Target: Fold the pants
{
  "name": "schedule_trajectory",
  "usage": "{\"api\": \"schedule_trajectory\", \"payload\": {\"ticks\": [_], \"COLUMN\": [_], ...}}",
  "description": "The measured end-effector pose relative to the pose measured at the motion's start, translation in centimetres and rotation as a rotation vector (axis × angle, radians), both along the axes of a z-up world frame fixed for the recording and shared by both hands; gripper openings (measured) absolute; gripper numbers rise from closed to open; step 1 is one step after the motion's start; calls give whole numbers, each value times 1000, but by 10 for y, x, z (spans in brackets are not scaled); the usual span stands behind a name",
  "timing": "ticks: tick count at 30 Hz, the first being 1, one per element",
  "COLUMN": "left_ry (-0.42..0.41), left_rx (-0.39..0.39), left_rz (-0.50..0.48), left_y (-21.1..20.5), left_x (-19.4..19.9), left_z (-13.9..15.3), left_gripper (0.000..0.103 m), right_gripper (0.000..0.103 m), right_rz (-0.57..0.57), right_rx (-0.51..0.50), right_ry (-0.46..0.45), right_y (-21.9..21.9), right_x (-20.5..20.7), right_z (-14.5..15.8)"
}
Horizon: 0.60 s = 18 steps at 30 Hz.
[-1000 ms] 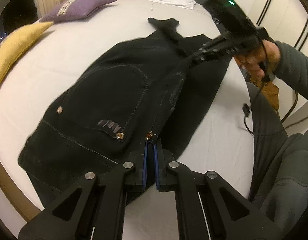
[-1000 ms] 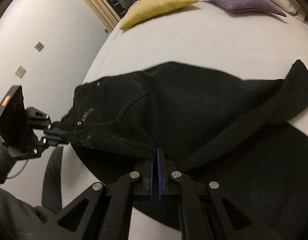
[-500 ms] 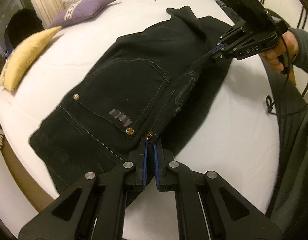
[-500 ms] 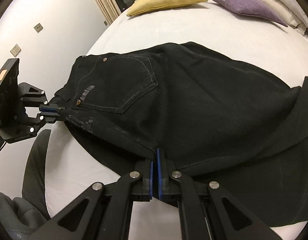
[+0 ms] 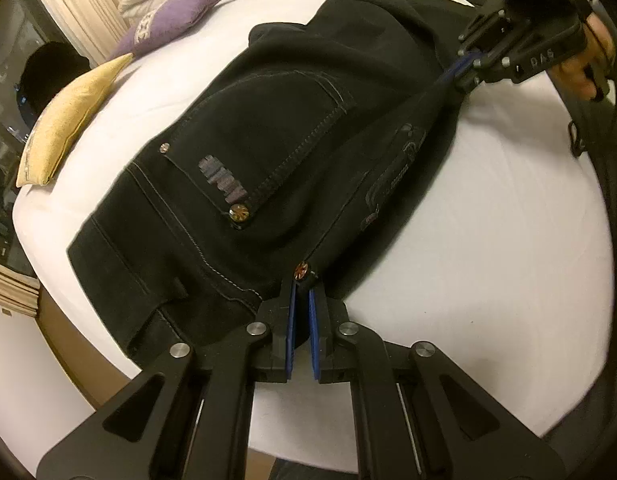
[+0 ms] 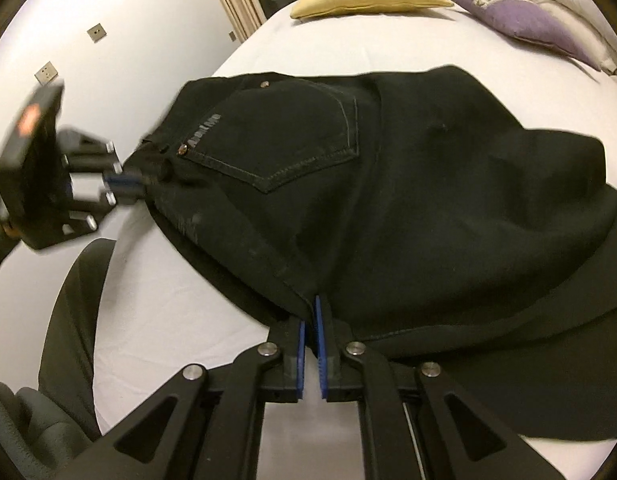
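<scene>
Black pants [image 5: 292, 128] lie on a white bed [image 5: 488, 216], back pocket up, one half folded over the other. My left gripper [image 5: 301, 284] is shut on the waistband corner by a copper rivet. It also shows in the right wrist view [image 6: 126, 184]. My right gripper [image 6: 310, 312] is shut on the pants' [image 6: 388, 184] folded edge near the crotch. It shows in the left wrist view [image 5: 464, 65] at the far right of the pants.
A yellow pillow [image 5: 64, 120] and a purple pillow [image 5: 172, 20] lie at the far side of the bed. The person's grey-clad legs [image 6: 68, 320] are by the near edge. A wall with sockets [image 6: 48, 72] stands to the left.
Both grippers have carried the held edge across, laying the upper half of the pants over the lower half. The pants now sit lower and flatter on the bed.
</scene>
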<state>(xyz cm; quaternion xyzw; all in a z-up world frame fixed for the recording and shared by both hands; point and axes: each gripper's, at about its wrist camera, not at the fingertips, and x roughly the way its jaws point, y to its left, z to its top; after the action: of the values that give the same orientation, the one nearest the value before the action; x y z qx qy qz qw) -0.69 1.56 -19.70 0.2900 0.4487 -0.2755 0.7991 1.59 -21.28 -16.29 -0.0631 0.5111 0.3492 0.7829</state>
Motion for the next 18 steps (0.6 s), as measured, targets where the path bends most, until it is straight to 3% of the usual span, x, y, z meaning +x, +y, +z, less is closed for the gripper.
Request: {"api": "schedule_trajectory", "payload": {"ticks": [2,7,12,18], "left_ry": [1,-30,-32,-61], "left_rx": [-40,-31,-42,-95], "left_rz": [36,30,58,106], "left_y": [1,3,8,20], "left_x": [4,5,3,-6], "left_z": [1,5,-8,-6], "left_gripper": [5,5,6,9], "right_gripper": [6,6,7,8], "right_rz": [6,26,17,13], "right_rx": [-16,-57,-53,-71], "right_ry": [-18,-88,-51,-84], "right_y": [0,7,4,5], "right_x": [-3,-9,-5,-6], "right_z": [0,11,-1,1]}}
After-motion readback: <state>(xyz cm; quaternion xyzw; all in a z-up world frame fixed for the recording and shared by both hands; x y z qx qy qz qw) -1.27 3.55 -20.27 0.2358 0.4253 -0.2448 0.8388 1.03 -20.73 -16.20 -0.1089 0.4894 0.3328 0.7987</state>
